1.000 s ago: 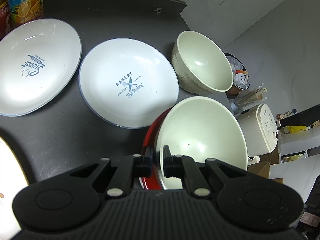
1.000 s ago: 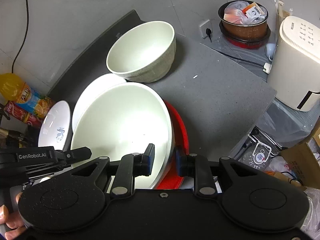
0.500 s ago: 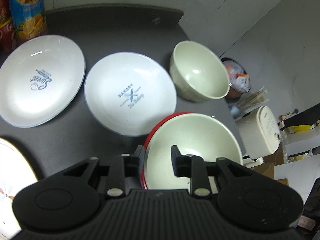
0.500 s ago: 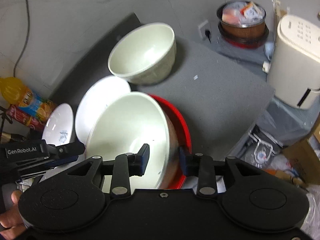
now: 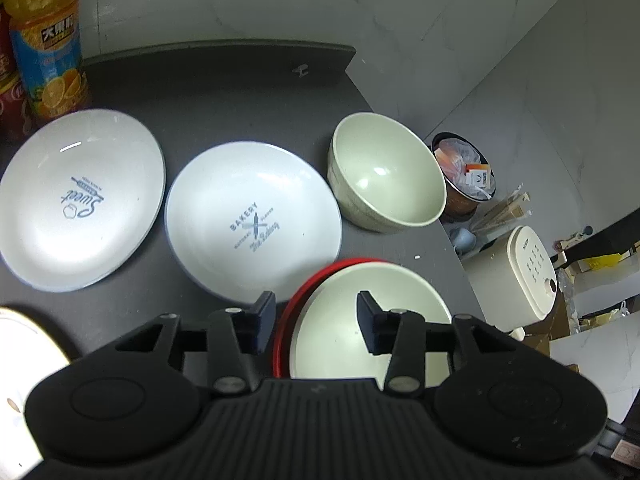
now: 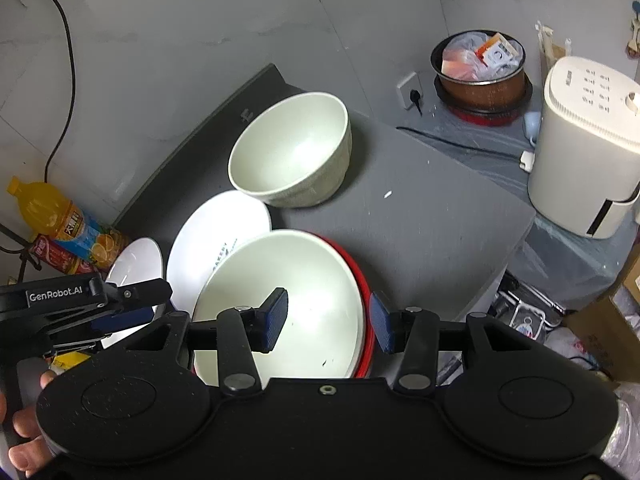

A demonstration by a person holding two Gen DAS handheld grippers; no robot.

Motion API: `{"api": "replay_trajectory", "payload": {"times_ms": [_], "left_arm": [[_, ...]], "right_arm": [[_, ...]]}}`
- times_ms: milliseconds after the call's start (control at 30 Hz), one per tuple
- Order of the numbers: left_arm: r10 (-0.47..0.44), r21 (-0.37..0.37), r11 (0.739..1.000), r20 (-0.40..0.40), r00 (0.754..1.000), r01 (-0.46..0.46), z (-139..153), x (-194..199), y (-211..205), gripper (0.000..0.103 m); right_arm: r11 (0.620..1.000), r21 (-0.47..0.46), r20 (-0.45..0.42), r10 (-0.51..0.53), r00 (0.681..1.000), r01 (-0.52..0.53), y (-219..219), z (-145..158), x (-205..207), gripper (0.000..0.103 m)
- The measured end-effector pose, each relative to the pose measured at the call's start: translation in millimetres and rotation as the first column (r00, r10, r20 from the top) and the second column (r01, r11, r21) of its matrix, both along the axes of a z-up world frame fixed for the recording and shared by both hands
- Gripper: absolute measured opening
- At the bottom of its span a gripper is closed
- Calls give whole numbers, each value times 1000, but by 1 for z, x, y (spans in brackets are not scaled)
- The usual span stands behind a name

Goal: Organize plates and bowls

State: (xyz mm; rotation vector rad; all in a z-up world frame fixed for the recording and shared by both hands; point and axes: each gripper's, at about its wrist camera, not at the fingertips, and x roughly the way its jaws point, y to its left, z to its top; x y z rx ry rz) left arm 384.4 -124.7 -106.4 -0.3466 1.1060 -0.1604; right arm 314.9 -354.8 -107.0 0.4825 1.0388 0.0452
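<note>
A wide cream bowl rests nested in a red bowl near the front edge of the dark table. My left gripper is open above the bowl's left rim. My right gripper is open above its right rim. Neither holds anything. A deeper cream bowl stands farther back. A white "Bakery" plate and a white "Sweet" plate lie to the left.
A juice bottle and a red can stand at the far left. Another pale plate shows at the lower left. Off the table's right edge sit a bin and a white appliance.
Both grippers have opened, let go of the wide cream bowl's rim and drawn back and up. The bowl has settled level in the red bowl.
</note>
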Motion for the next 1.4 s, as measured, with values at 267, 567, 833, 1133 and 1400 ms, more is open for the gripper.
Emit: {"api": "replay_trajectory", "payload": {"times_ms": [267,567,833,1133,1400], "left_arm": [[7,21,1000,3,1000,-7,1,18,-9,46],[40,73,996,21,999,-42,0,42,-22,59],[96,61,993,54,994,-100,-5,70,-27,59],[131,66,989,29,991,-133,-24,105,-38,58],[166,41,985,-3,986,-166,-42,131,-41,55]], "right_arm": [[1000,-13,27,7,1000,-7,-9,2,17,63],[1000,-10,38,28,999,-28,-20,0,50,75],[999,6,16,38,999,-38,-32,-14,84,74],[998,48,-28,44,999,-43,-44,-39,123,70],[994,86,-61,72,995,-67,-49,-59,151,59]]}}
